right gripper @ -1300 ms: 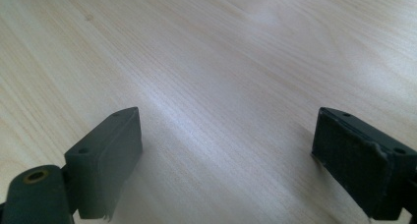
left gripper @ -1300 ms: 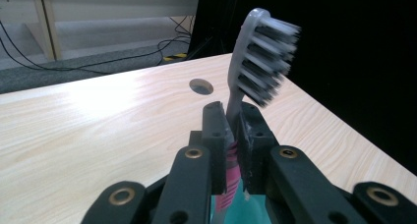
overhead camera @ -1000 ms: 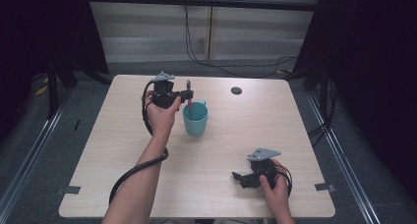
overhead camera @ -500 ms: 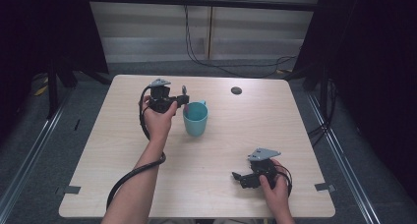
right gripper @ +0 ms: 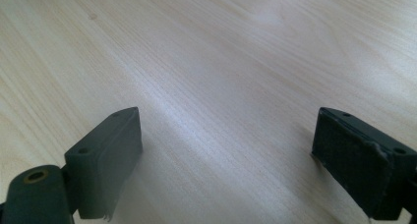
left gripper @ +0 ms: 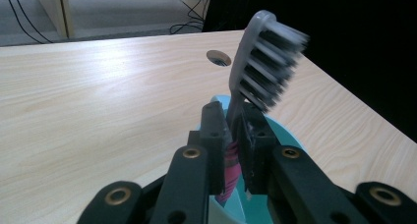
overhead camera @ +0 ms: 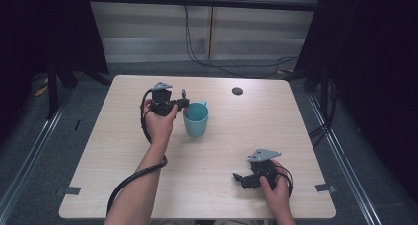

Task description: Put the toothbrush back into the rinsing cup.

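The left gripper (left gripper: pixel 231 135) had its two black jaws clamped on the handle of a toothbrush (left gripper: pixel 260 67), just above the handle's pink part. The brush stood nearly upright, its grey head and dark bristles rising above the jaw tips, the bristles facing right in the left gripper view. Directly beyond and below the jaws sat the teal cup (left gripper: pixel 282 140), and the pink lower end of the handle hung at the cup's near rim; whether it touched the rim could not be told.

In the high view the left gripper (overhead camera: pixel 183 102) sat just left of the teal cup (overhead camera: pixel 196 119), with the toothbrush (overhead camera: pixel 184 94) poking up at its tip. The left hand (overhead camera: pixel 160 124) gripped the body from the near side, the forearm running from the bottom edge up toward the cup, the cable looping under the arm.

The right gripper (right gripper: pixel 226 155) had its jaws wide apart with bare wood between them. In the high view it (overhead camera: pixel 238 178) lay low on the table (overhead camera: pixel 123 146), well to the near right of the cup, pointing left, the right hand (overhead camera: pixel 276 190) wrapped round its rear. A small dark round hole (overhead camera: pixel 237 91) lay on the table beyond and right of the cup.
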Tool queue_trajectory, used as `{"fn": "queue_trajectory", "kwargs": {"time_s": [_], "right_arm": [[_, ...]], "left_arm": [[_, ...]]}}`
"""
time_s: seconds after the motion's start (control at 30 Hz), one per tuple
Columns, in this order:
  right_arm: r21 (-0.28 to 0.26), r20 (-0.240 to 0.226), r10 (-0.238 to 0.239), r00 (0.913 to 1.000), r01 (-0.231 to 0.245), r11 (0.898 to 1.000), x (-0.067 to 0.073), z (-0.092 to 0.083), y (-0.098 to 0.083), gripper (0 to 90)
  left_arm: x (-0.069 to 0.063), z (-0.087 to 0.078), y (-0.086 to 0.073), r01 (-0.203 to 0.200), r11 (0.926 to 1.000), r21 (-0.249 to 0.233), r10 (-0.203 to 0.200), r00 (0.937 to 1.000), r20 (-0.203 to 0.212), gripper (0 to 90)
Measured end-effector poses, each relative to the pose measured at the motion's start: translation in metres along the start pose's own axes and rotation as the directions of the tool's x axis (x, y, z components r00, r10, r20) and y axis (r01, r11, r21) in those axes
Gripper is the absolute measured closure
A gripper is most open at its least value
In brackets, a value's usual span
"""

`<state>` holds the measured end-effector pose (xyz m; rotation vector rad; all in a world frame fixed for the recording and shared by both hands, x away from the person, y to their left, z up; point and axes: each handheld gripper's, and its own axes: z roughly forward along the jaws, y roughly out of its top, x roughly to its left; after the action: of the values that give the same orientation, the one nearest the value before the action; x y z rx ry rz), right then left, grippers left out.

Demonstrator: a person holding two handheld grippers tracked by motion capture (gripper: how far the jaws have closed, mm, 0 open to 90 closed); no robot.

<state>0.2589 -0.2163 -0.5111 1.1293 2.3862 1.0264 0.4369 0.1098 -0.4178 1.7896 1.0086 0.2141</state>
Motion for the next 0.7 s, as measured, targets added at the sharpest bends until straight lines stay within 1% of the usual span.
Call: {"fn": "queue_trajectory", "kwargs": {"time_s": [0.07, 0.17, 0.2, 0.27, 0.33, 0.4, 0.43, 0.5, 0.63, 0.7], "right_arm": [[0.001, 0.0, 0.001, 1.0, -0.001, 1.0, 0.0, 0.0, 0.0, 11.0], [0.001, -0.001, 0.003, 1.0, -0.003, 1.0, 0.0, 0.0, 0.0, 11.0], [0.001, -0.001, 0.002, 1.0, -0.002, 1.0, 0.0, 0.0, 0.0, 11.0], [0.001, -0.002, 0.003, 1.0, -0.003, 1.0, 0.0, 0.0, 0.0, 11.0], [0.001, -0.002, 0.001, 1.0, -0.001, 1.0, 0.0, 0.0, 0.0, 11.0], [0.001, -0.002, 0.002, 1.0, -0.002, 1.0, 0.0, 0.0, 0.0, 11.0], [0.001, -0.002, 0.001, 1.0, -0.001, 1.0, 0.0, 0.0, 0.0, 11.0], [0.001, -0.002, 0.002, 1.0, -0.002, 1.0, 0.0, 0.0, 0.0, 11.0], [0.001, -0.002, 0.002, 1.0, -0.002, 1.0, 0.0, 0.0, 0.0, 11.0], [0.001, -0.002, 0.002, 1.0, -0.002, 1.0, 0.0, 0.0, 0.0, 11.0]], "left_arm": [[0.001, -0.001, -0.001, 0.004, 1.0, 0.005, -0.004, 1.0, -0.002, 80.9], [0.003, -0.002, -0.003, 0.008, 0.9999, 0.01, -0.007, 0.9998, -0.016, 76.5], [0.003, -0.002, -0.004, 0.013, 0.9999, 0.01, -0.013, 0.9998, -0.013, 76.0], [0.004, -0.002, -0.005, 0.003, 0.9999, 0.013, -0.003, 0.9998, -0.018, 73.3], [0.005, -0.003, -0.006, 0.004, 0.9998, 0.019, -0.004, 0.9997, -0.023, 65.3], [0.006, -0.004, -0.007, 0.005, 0.9997, 0.023, -0.004, 0.9994, -0.033, 65.0], [0.006, -0.005, -0.007, 0.007, 0.9997, 0.023, -0.006, 0.9993, -0.036, 63.3], [0.006, -0.007, -0.008, 0.013, 0.9998, 0.018, -0.012, 0.9989, -0.046, 55.3], [0.008, -0.013, -0.008, 0.018, 0.9997, 0.017, -0.017, 0.9984, -0.054, 47.5], [0.01, -0.016, -0.009, 0.018, 0.9998, 0.003, -0.018, 0.9981, -0.059, 41.8]]}}
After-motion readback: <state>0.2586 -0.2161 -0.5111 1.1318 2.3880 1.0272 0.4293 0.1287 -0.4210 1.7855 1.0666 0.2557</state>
